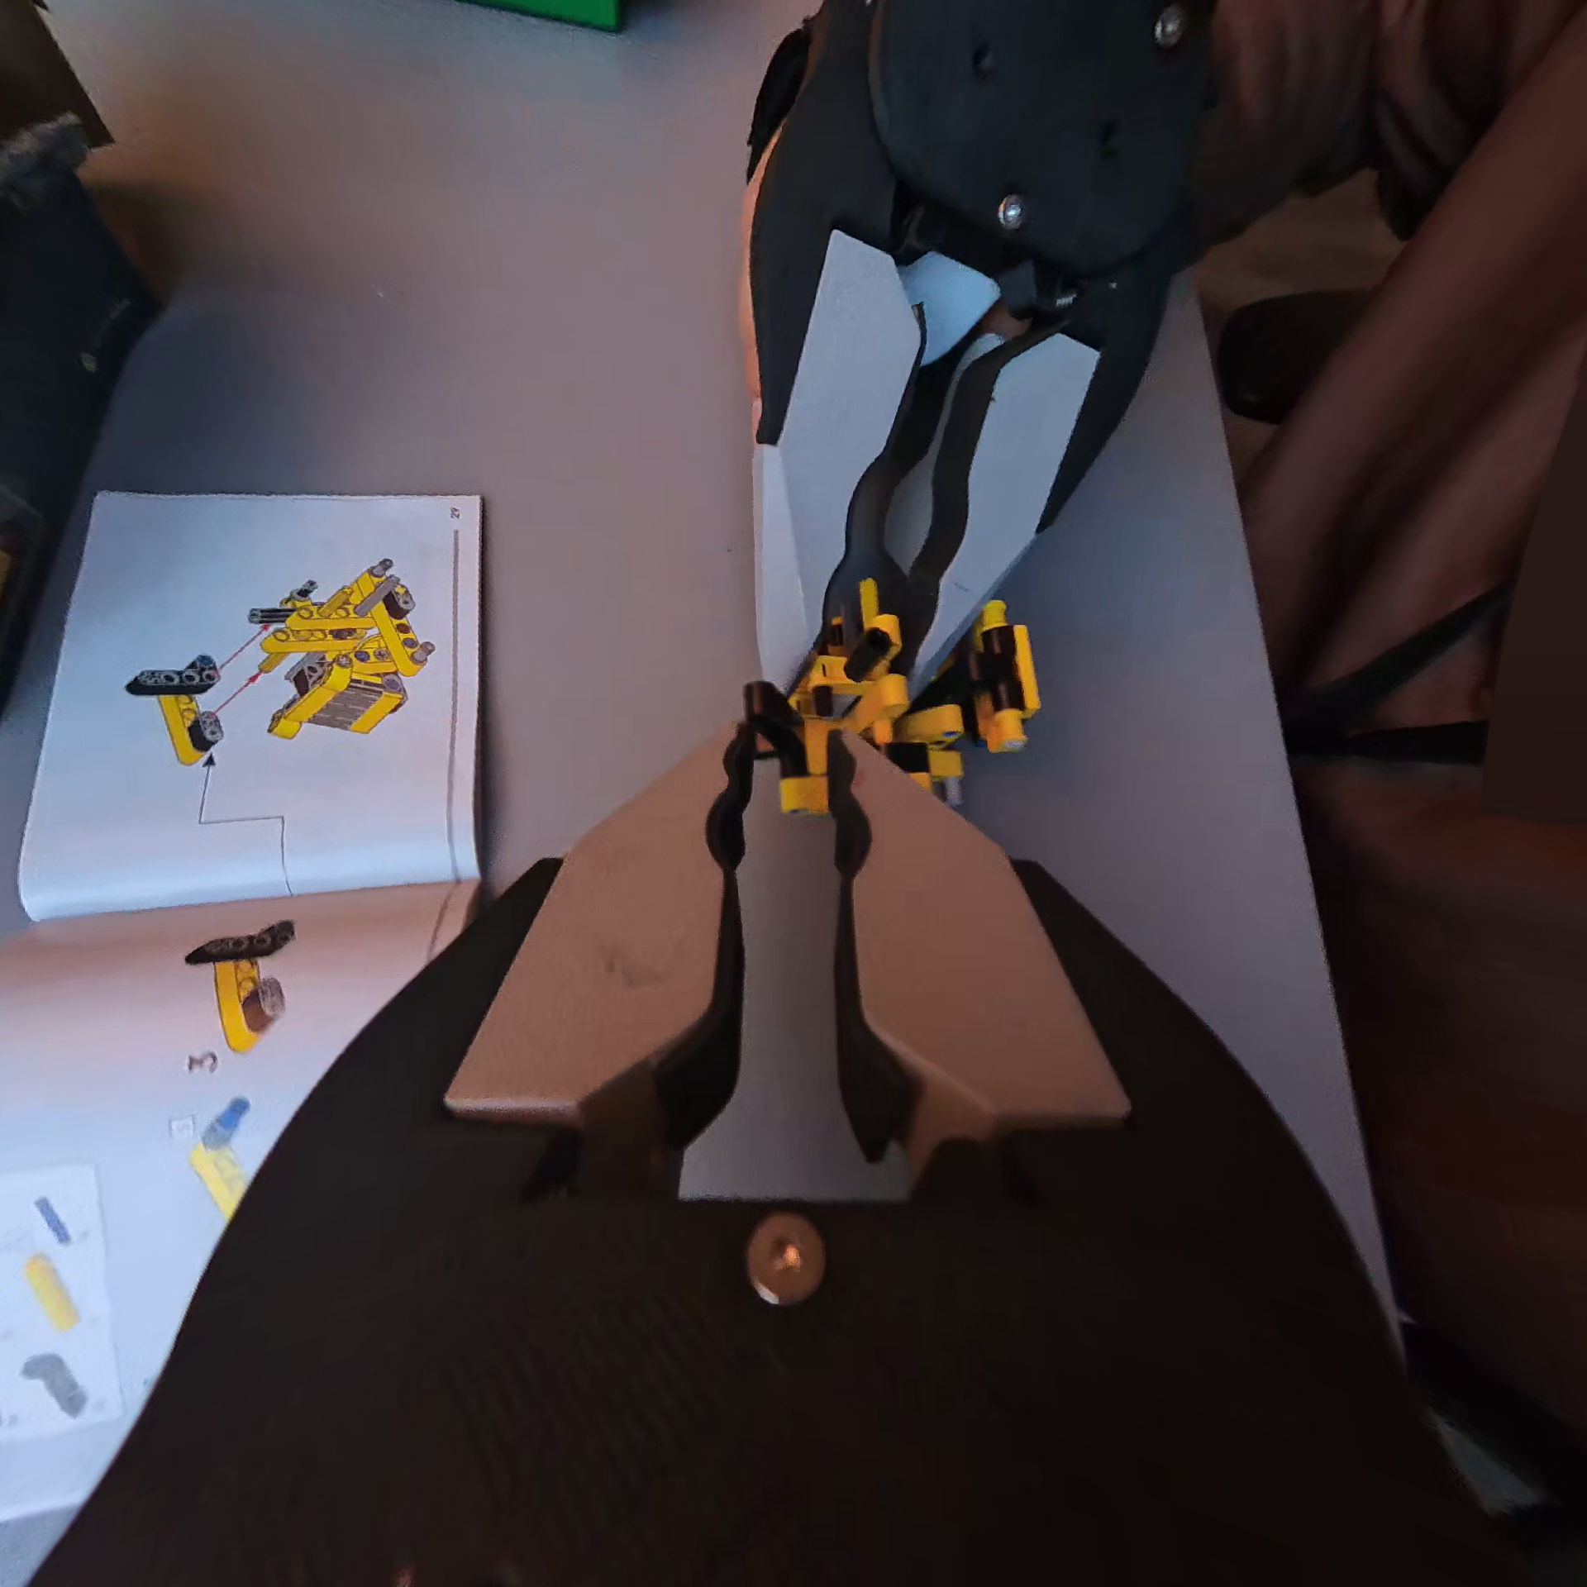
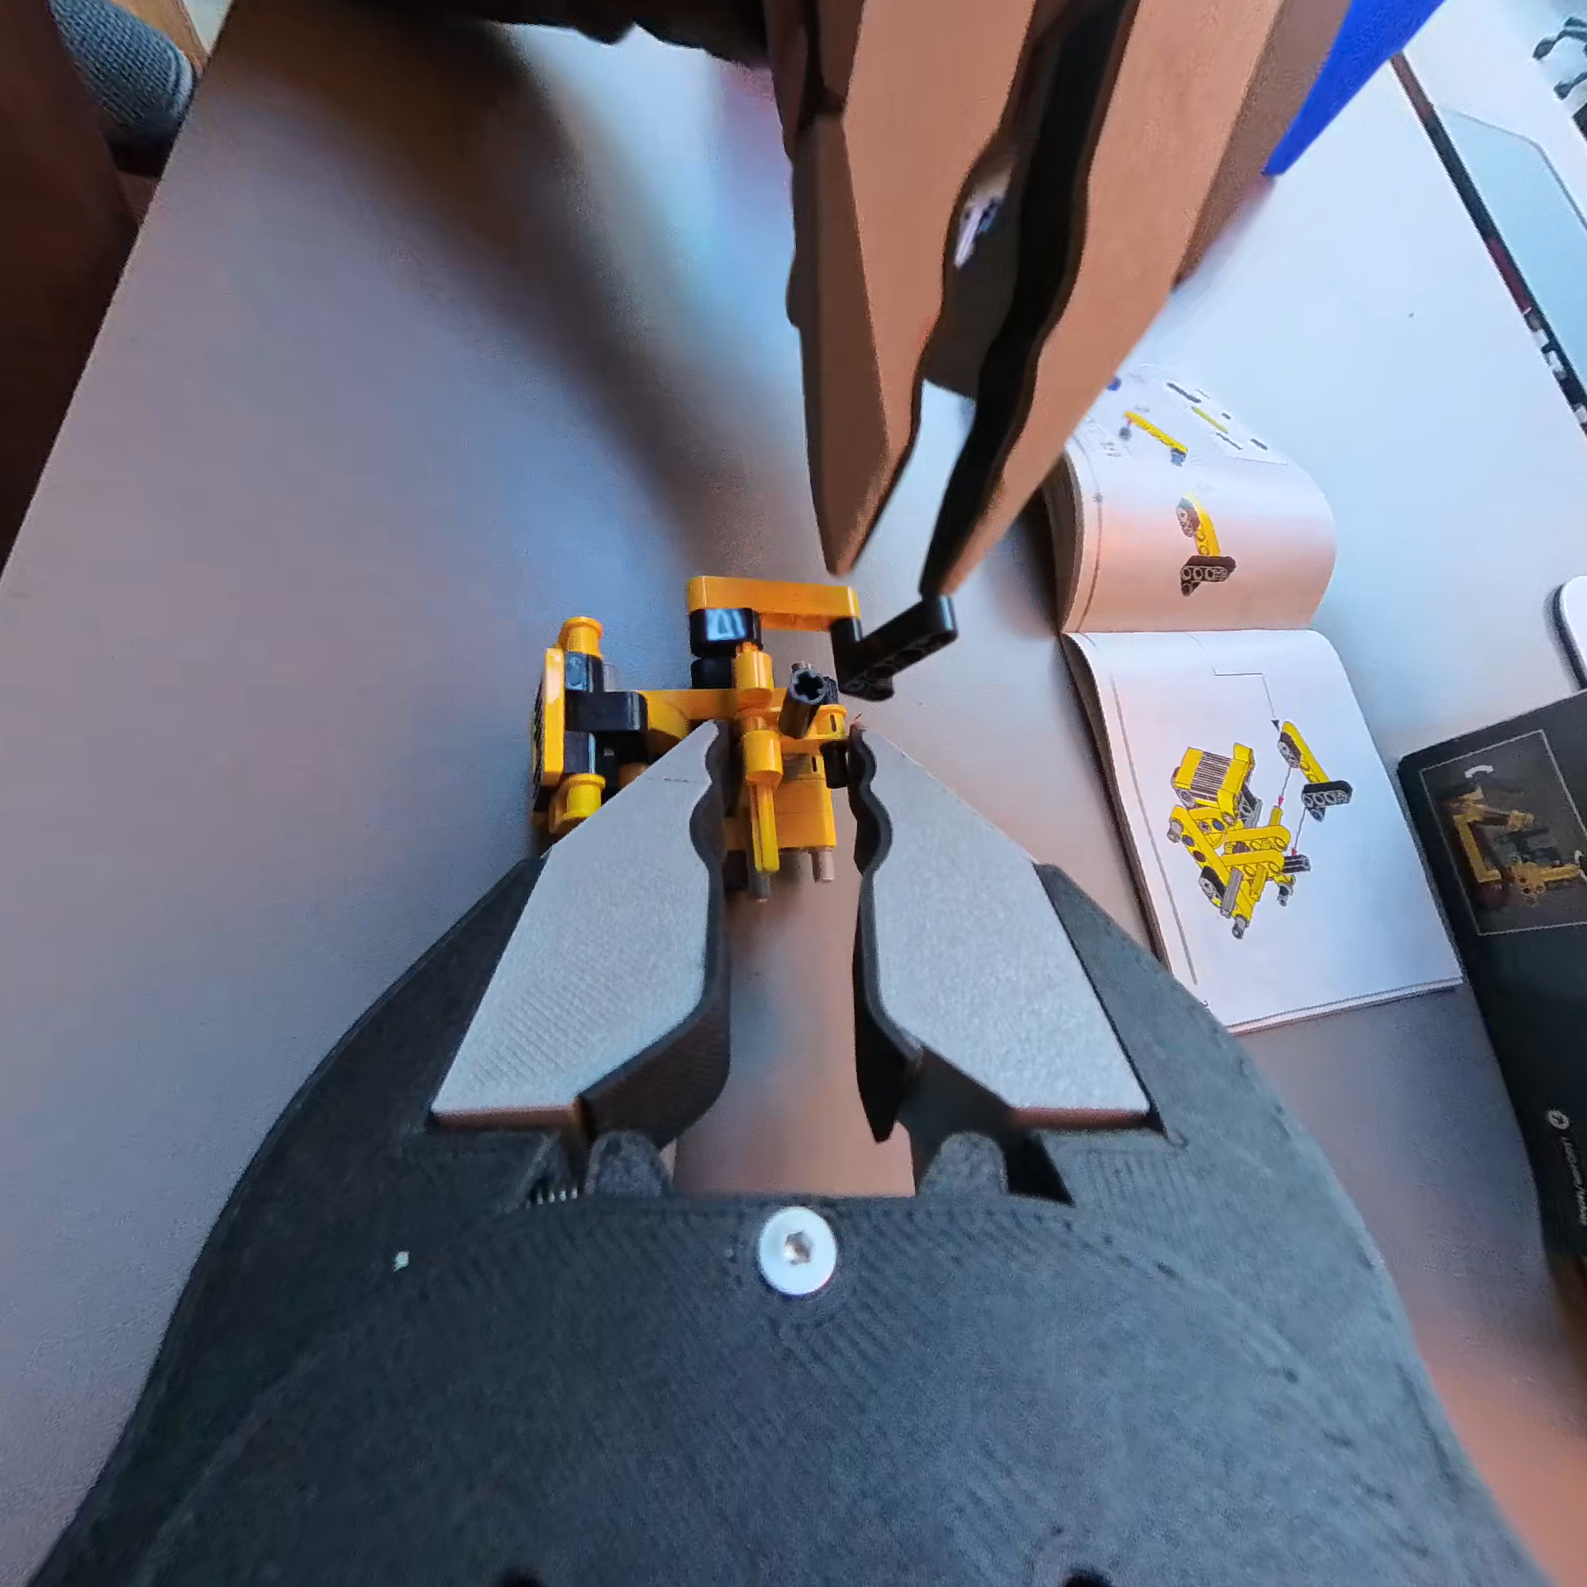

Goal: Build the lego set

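A yellow and black lego model (image 2: 592, 730) lies on the grey table (image 2: 386, 429); it also shows in the left wrist view (image 1: 1005, 678). My right gripper (image 2: 786, 743) is shut on the model's middle, one fingertip on each side; it enters the left wrist view from the top (image 1: 884, 618). My left gripper (image 1: 790, 743) is shut on a small sub-assembly, a yellow beam (image 2: 773, 601) joined to a black angled beam (image 2: 893, 653). It holds this against the model's far side, coming down from above in the right wrist view (image 2: 910, 592). The contact between sub-assembly and model is partly hidden.
An open instruction booklet (image 1: 258, 687) lies on the table beside the model, also in the right wrist view (image 2: 1245, 816). A black box (image 2: 1503, 902) sits beyond it. The table's edge (image 1: 1245, 601) runs close by the model, with a brown chair (image 1: 1417, 515) past it. The tips of both grippers are at nearly the same place.
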{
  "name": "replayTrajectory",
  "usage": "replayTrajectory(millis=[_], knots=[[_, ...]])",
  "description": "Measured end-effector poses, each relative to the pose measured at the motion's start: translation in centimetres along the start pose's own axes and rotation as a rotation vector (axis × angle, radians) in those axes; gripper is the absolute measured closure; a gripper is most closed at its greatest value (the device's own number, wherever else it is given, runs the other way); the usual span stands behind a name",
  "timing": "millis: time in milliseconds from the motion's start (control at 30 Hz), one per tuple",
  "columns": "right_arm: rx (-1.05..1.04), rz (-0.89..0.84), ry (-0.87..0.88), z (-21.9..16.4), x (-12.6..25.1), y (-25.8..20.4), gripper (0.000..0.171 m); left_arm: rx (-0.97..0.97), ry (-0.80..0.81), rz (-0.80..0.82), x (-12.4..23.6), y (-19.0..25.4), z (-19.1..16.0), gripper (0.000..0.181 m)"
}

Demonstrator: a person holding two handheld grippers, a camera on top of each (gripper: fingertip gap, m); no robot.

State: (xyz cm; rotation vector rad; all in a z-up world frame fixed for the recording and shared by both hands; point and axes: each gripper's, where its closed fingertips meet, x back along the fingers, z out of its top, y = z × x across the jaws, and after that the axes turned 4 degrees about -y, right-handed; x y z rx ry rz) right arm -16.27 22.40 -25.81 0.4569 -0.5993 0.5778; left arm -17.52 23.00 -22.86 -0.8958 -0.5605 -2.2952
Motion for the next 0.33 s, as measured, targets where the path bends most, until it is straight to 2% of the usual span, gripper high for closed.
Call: replayTrajectory(millis=[333], knots=[[0.01,-0.016,-0.003,-0.1,0.0,0.3,0.148,0.071,0.084,0.012,2.0,0.8,-2.9,0.162]])
